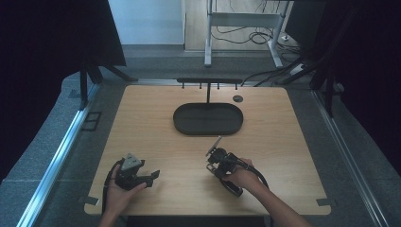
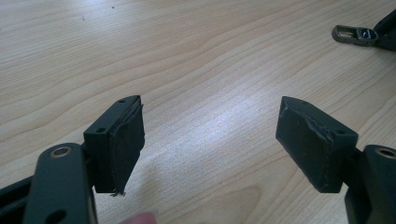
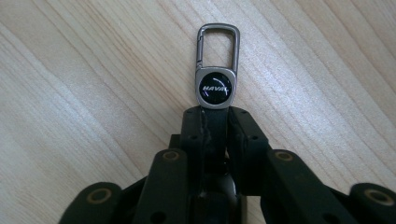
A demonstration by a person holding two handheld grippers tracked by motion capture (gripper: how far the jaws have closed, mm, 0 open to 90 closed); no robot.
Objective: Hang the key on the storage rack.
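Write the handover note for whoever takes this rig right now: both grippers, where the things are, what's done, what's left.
Right gripper: shut on the keychain, pinching its strap end; metal clip and round badge stick out past the jaws, over the table in front of the person.
Left gripper: open, nothing between its pads, low over bare wood at front left.
Black oval tray with hook rack stands at the table's far middle; its hooks look bare.
Done: keychain gripped.
Left, probably: hang it on a hook, clip first.

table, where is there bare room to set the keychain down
Bare wood on the table lies left and right of the black tray, and between the left gripper and right gripper, which holds the keychain. The back middle is crowded by the tray and hook rack.
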